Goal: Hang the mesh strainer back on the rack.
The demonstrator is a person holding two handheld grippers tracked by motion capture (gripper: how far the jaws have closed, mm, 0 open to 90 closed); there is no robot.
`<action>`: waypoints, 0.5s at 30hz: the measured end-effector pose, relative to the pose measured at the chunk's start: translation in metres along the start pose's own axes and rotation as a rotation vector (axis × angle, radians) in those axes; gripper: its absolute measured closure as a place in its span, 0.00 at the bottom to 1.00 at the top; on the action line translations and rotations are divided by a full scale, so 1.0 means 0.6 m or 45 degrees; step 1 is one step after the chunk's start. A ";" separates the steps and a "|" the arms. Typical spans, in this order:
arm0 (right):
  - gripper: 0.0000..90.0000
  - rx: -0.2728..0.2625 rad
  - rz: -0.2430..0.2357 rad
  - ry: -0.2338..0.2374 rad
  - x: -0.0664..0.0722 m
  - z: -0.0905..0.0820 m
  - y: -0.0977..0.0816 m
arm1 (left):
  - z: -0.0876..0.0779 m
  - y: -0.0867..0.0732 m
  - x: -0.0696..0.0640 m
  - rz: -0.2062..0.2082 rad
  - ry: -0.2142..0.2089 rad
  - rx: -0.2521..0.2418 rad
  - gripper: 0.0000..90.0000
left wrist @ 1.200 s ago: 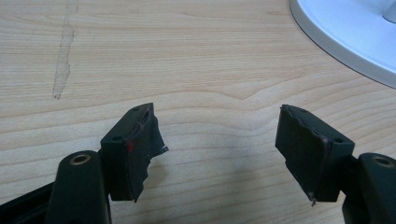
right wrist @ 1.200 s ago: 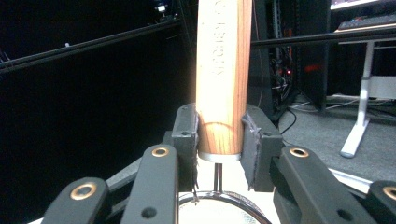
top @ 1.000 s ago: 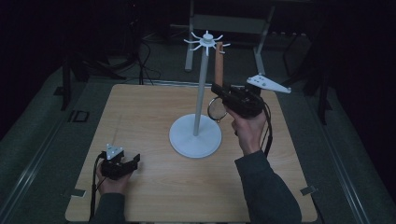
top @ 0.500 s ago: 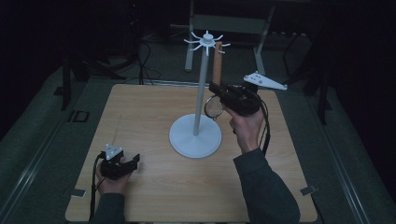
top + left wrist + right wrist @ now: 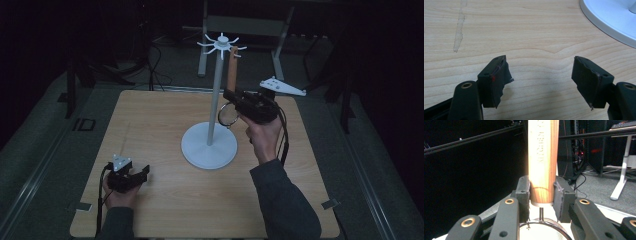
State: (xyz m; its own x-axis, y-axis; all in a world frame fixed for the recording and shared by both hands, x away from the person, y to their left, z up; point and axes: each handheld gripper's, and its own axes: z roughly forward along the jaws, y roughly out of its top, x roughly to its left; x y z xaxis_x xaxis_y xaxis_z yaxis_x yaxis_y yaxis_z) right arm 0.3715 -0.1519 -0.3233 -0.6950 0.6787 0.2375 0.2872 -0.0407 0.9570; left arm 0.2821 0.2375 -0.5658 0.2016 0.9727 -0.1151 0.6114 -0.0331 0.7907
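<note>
Left gripper (image 5: 134, 176) sits near the surface's (image 5: 160, 125) near-left corner, fingers spread wide with nothing in them. Farther back, right gripper (image 5: 234, 98) is clamped on the wooden handle of a small strainer (image 5: 231, 75) hanging off the white hook stand (image 5: 210, 145) mid-surface.

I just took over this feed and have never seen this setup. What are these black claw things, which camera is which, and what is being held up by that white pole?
A person sits at a wooden table with a handheld two-finger gripper in each hand. The wide picture looks down from above; the other two come from cameras on the grippers, looking along their fingers.

On the table stands a white hanging stand with hooks on top. The right gripper is shut on the wooden handle of a small strainer, whose round wire ring hangs below. The handle's top is up at the hooks; whether it hangs on one I cannot tell.

The left gripper rests low near the table's front, open and holding nothing.
</note>
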 end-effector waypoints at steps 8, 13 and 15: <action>0.76 0.020 0.006 -0.004 -0.003 0.005 -0.006 | 0.000 0.000 0.000 0.000 0.000 0.000 0.33; 0.75 0.025 0.019 -0.010 -0.007 0.006 -0.009 | 0.000 0.000 0.000 0.000 0.000 0.000 0.33; 0.73 0.027 0.022 -0.016 -0.008 0.006 -0.009 | 0.000 0.000 0.000 -0.001 0.001 0.000 0.33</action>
State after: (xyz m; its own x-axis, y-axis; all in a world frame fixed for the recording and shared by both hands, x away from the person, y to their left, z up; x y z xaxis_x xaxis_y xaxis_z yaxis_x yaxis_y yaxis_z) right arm 0.3755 -0.1524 -0.3302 -0.6815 0.6871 0.2520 0.3136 -0.0370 0.9488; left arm 0.2822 0.2376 -0.5658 0.2008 0.9728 -0.1154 0.6114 -0.0324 0.7907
